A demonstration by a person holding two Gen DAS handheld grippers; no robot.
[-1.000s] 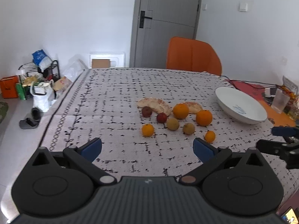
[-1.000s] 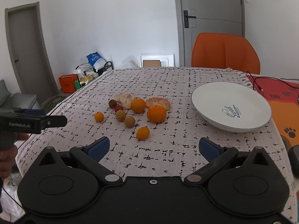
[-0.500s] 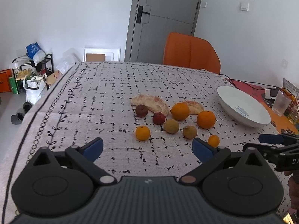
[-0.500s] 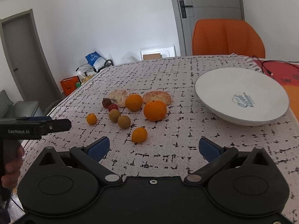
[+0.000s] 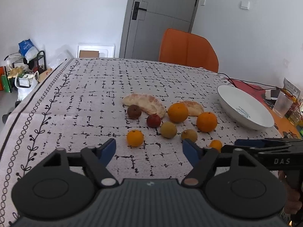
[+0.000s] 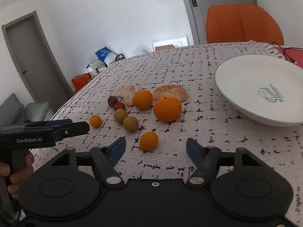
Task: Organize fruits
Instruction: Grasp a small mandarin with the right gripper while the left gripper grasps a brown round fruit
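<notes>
Both grippers have come forward and lower toward the fruit on the surface [image 5: 79, 102], so the fruit looms larger in both views. The left gripper [image 5: 149, 150], wide open a second ago, is closing, with nothing between its pads; a small orange [image 5: 135, 138] now sits just ahead of it. The right gripper [image 6: 155, 150] is closing likewise, empty, nearest a small orange fruit [image 6: 148, 141].

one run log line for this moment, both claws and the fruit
left claw: closing, empty | right claw: closing, empty, small orange just ahead | fruit: all on tablecloth | white bowl: empty
</notes>
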